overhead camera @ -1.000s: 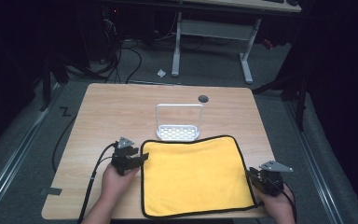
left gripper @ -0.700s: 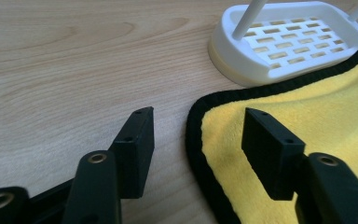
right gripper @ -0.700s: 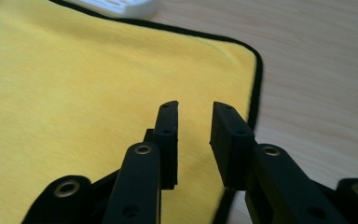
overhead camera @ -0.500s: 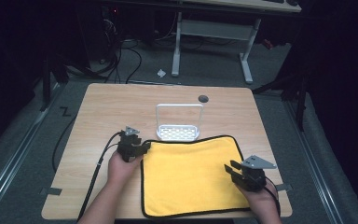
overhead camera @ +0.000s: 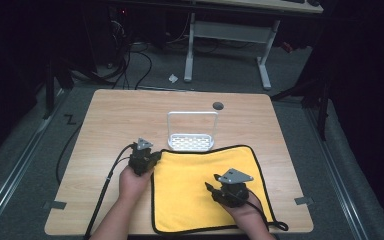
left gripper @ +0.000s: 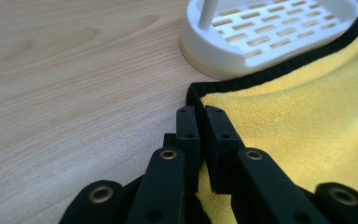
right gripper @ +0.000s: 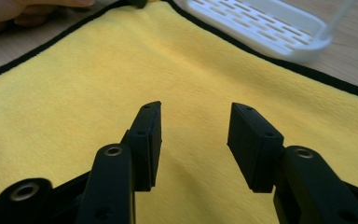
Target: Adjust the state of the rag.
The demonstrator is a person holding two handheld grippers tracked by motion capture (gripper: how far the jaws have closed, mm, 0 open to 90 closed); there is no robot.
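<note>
Your left gripper (left gripper: pixel 200 123) jaws just closed, pinching the yellow cloth's (overhead camera: pixel 205 190) corner hem; right gripper (right gripper: pixel 193 140) jaws opening, spread above the cloth.

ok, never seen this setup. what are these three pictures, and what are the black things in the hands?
No robot arm here: a person sits at a wooden table and holds a hand-held pair of tongs in each hand. The high view looks down from above the person's side. The other two pictures come from small cameras riding on the tongs, looking along their black jaws.

On the table lie a yellow cloth with a black hem and, at its far edge, a white slotted tray with a wire handle.

The left tongs have just been closing and now pinch the cloth's left edge near its far corner. The right tongs have just been opening: their jaws stand apart over the middle of the cloth, holding nothing.
</note>
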